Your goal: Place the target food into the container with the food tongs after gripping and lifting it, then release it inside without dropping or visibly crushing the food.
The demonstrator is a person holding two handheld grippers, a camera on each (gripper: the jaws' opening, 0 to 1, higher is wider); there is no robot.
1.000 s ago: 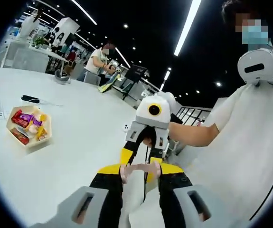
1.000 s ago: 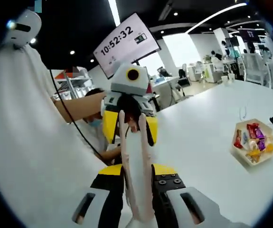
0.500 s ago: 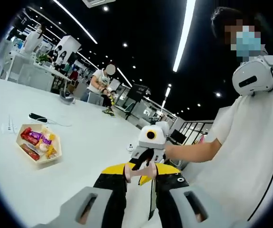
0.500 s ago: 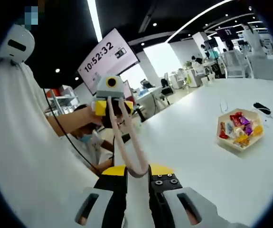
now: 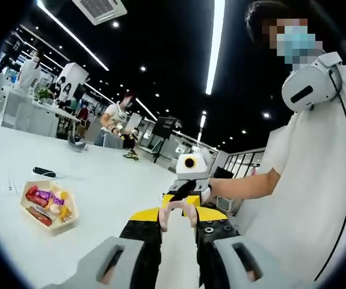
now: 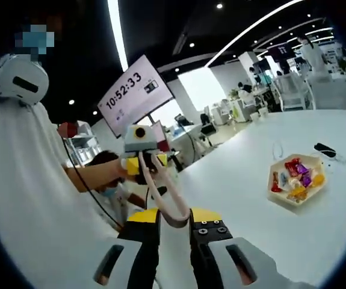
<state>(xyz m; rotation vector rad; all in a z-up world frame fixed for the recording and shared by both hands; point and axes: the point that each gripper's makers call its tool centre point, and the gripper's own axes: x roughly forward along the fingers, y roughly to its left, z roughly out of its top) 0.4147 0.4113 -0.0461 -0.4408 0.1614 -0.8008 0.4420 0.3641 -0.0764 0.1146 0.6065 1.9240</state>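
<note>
Two grippers faced each other above the white table when I looked. Through the left gripper view, my left gripper had its jaws closed on the two tips of the pale pink silicone food tongs, and the right gripper hung beyond it in the person's hand. In the right gripper view, the right gripper was clamped on the looped end of those tongs, whose arms spread upward toward the left gripper. Well apart from the grippers, the cream hexagonal tray of wrapped snacks sat on the table, also seen at. I thought the snacks were red, purple and yellow packets, though they were small.
</note>
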